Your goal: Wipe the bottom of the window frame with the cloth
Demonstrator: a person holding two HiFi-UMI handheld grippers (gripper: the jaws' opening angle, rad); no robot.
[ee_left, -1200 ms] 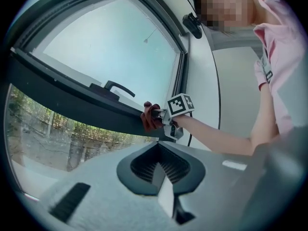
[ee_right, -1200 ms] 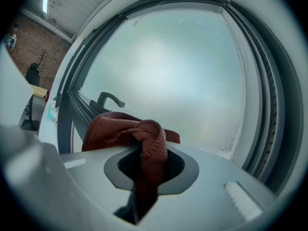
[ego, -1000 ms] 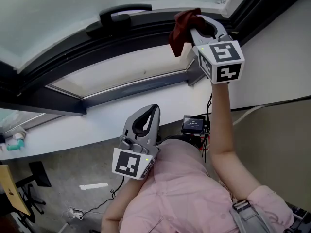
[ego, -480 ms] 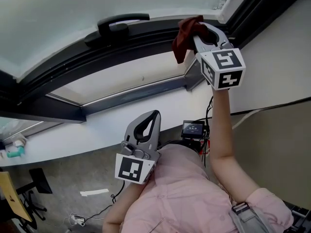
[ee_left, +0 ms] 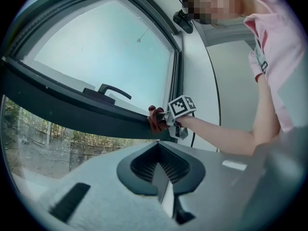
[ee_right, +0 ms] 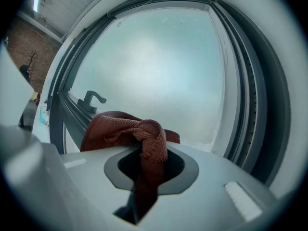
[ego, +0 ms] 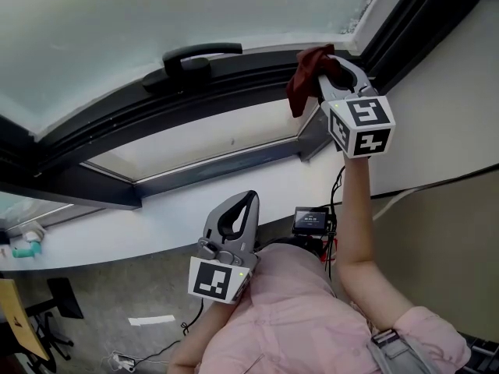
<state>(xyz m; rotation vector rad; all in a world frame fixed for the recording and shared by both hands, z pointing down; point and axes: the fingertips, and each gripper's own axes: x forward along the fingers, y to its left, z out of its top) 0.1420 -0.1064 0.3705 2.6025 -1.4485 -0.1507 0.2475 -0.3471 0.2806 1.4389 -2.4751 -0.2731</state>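
I am gripping the red cloth (ego: 304, 80) in my right gripper (ego: 331, 65), its jaws clamped tight on the fabric. I am holding it against the dark window frame (ego: 234, 68) near the right corner, to the right of the handle (ego: 195, 55). I am holding my left gripper (ego: 246, 199) low by my chest, its jaws closed together on nothing.

The cloth (ee_right: 144, 129) is coarse, rough woven fabric; the frame (ego: 101, 131) beside it is smooth and matt; the glass (ego: 195, 6) beyond it looks frosted.
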